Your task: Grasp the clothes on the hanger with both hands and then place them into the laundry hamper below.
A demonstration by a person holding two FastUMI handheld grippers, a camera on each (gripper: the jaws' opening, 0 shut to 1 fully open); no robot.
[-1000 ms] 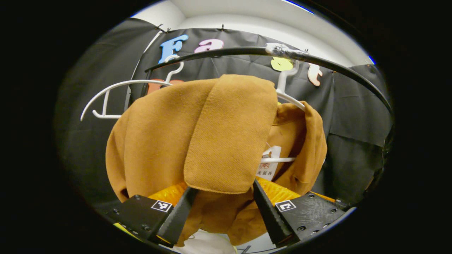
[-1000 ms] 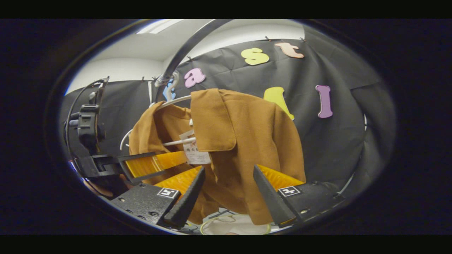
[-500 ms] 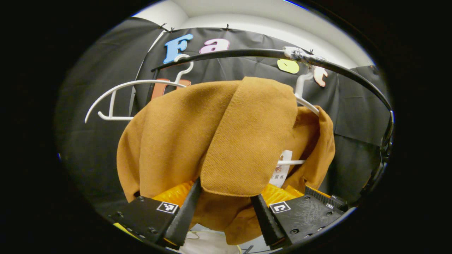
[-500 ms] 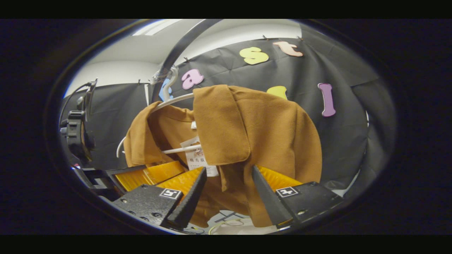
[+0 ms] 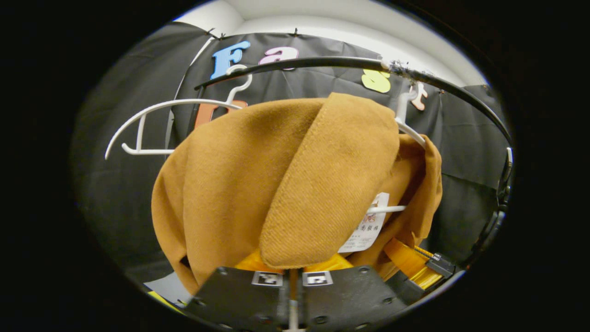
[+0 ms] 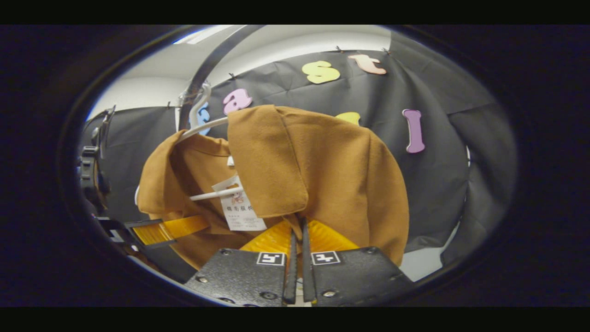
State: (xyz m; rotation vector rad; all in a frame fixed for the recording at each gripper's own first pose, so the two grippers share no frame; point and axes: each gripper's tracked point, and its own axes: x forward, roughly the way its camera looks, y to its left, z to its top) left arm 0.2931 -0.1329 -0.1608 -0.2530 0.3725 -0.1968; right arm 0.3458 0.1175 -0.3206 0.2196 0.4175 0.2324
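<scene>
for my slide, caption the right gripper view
Right gripper shut on brown woollen jacket hanging from white plastic hanger.

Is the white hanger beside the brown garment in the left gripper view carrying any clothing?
No. The white hanger hangs bare from the black rail, left of the brown garment.

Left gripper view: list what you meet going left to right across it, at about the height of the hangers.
Empty white hanger → brown garment → its folded flap → white paper tag → white hanger carrying the garment → black cloth wall.
</scene>
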